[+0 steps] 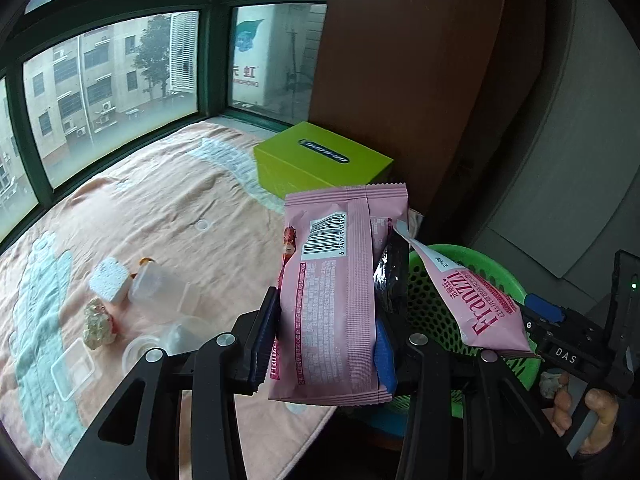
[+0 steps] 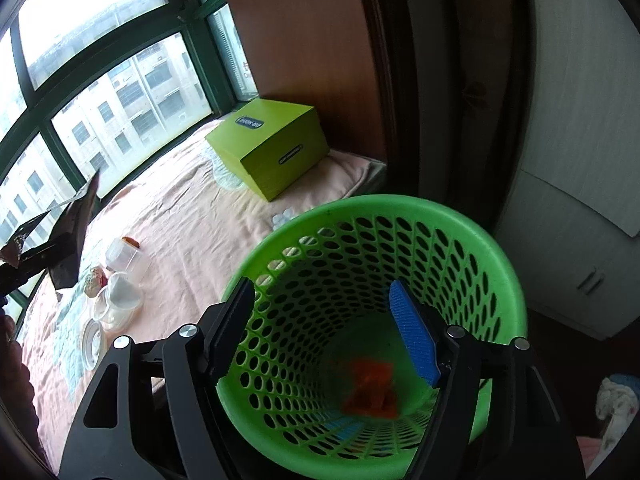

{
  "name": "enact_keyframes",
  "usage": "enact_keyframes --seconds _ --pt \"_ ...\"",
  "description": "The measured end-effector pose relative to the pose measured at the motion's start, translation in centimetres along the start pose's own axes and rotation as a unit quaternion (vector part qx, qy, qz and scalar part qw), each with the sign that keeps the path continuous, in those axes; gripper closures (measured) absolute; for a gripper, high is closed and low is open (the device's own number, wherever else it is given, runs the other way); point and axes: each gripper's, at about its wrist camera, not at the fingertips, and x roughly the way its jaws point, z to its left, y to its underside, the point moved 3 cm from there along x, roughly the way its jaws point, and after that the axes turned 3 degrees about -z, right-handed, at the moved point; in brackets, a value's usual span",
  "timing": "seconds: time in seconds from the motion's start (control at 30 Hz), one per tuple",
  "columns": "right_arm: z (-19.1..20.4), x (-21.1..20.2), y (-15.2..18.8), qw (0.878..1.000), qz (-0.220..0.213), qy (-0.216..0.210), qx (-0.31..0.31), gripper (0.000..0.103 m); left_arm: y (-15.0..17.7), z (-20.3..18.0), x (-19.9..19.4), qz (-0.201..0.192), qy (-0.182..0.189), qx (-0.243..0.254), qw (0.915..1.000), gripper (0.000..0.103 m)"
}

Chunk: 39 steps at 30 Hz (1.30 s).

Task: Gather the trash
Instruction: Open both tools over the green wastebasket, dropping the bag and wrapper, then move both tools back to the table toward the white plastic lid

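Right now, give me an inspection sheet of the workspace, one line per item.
Surface: bed cover, peach with pale green patches.
Job's things: pink wrapper; green basket beside the bed, something orange at its bottom.
Clutter: clear plastic cups, lids, a foam block, a crumpled wrapper, a green box.
Grippers: left gripper shut on the pink wrapper; right gripper open above the basket, nothing between its jaws.
Cables: nothing seen.
Surroundings: window, wooden panel, white cabinet.

Open right claw point(image 2: 324, 332) above green basket point(image 2: 496, 256) (orange scrap point(image 2: 370, 390) inside).
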Motion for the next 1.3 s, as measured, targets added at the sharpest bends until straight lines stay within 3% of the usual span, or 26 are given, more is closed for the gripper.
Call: enact_keyframes --seconds 0.37,0.57,0.63,0.7,0.77,1.0,1.3 --pt "-3.5 -3.3 -0.3 0.999 -0.034 0.023 0.023 0.025 0.8 -8.3 4.2 0.046 0.052 0.064 0.9955 0.060" --pt "-4.9 -3.8 -0.1 0.998 -0.036 0.029 0.038 0.025 1.5 -11.4 5.2 0.057 0.077 0.080 0.9922 0.045" --pt "-5.2 -3.9 -0.1 0.998 -0.037 0.031 0.041 0.025 1.6 -11.9 5.3 0.058 0.077 0.080 0.9921 0.032" --pt "-5.4 -3.9 -0.1 0.998 -0.038 0.030 0.044 0.025 1.8 -12.1 5.1 0.056 0.085 0.078 0.9917 0.031" --pt "-5.4 -3.9 0.0 0.998 -0.038 0.030 0.044 0.025 2.0 -12.0 5.0 0.056 0.083 0.076 0.9920 0.026" --pt "-4.1 -4.0 -0.2 0.999 -0.039 0.014 0.033 0.024 1.9 -9.1 3.9 0.047 0.061 0.046 0.9960 0.024" --pt "0.3 -2.8 -0.7 0.999 -0.030 -0.021 -0.001 0.021 2.6 -2.0 0.9 0.030 -0.013 -0.008 0.9994 0.022"
